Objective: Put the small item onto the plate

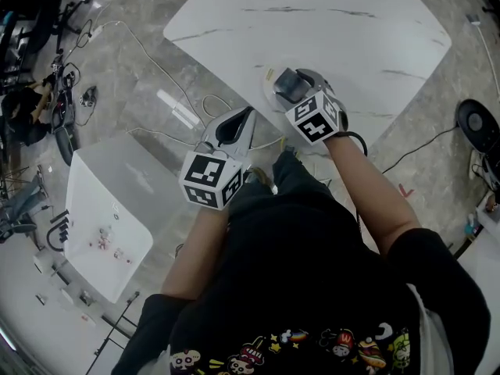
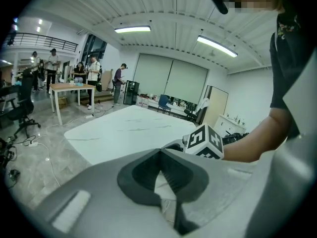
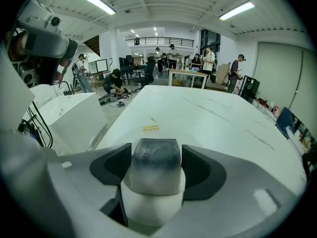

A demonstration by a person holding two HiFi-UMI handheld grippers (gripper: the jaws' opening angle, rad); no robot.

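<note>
Plate (image 3: 152, 211) lies mostly hidden under the small item (image 3: 154, 175) and right gripper (image 3: 156, 163).

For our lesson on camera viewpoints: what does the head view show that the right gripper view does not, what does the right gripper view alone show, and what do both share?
Head view only: the left gripper and the person's forearms. Right gripper view only: a yellow sticker on the marble table and people standing at a distant desk. Both: the grey item between the right gripper's jaws, resting on the white plate at the table's edge.
</note>
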